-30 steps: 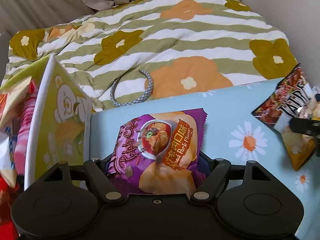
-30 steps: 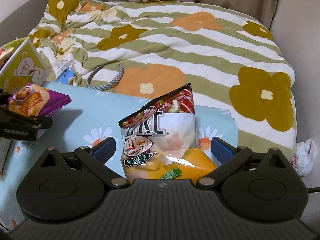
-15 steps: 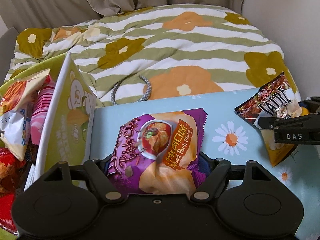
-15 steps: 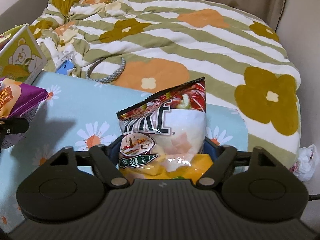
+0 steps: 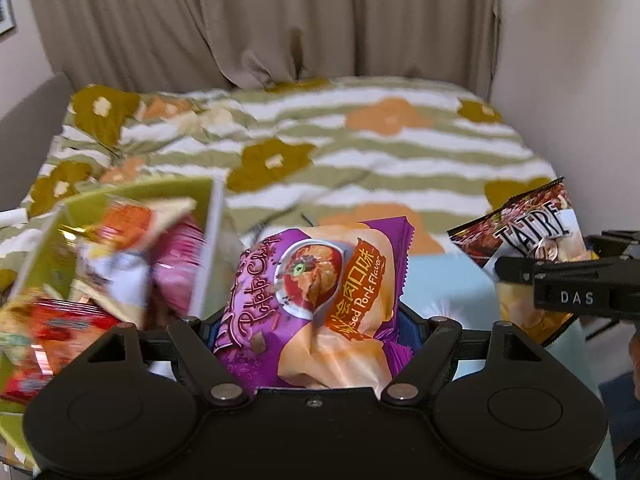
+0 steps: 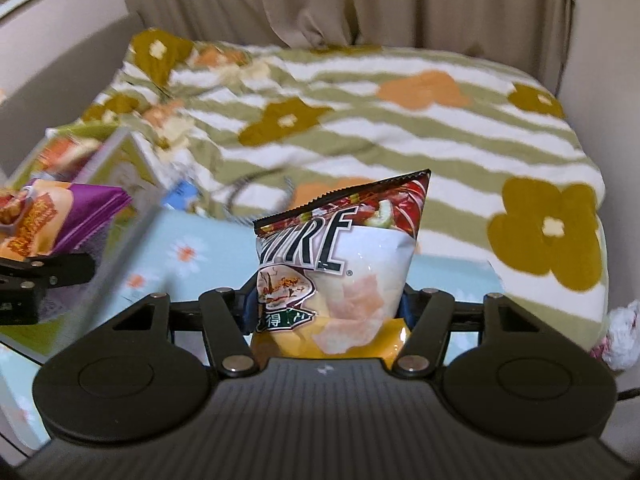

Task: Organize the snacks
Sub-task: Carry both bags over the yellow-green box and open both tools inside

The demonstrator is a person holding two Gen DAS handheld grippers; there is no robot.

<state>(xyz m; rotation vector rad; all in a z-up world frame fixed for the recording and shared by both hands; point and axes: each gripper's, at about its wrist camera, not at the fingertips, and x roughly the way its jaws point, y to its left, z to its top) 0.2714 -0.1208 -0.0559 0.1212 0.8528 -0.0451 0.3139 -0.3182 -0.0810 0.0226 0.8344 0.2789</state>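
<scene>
left gripper (image 5: 316, 336) jaws squeeze purple chip bag (image 5: 320, 300) | right gripper (image 6: 326, 312) jaws just closed on white chip bag (image 6: 340, 264) | both lifted, likely for green box (image 5: 120, 248)

right gripper (image 6: 324, 312): jaws just closing, now clamped on red-white chip bag (image 6: 340, 256)
both bags: lifted off blue mat (image 6: 176, 248)
purple chip bag (image 5: 320, 300): nearer snack box (image 5: 120, 248), frame left

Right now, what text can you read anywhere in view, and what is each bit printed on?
"Potato Chip" and "Pork Flavor": purple chip bag, held in the left gripper.
"DAS": side of the right gripper.
Large letters ending "RE": white and red snack bag, in the right gripper.
Chinese characters on both bags: not legible.
Snack box packets: blurred.
</scene>
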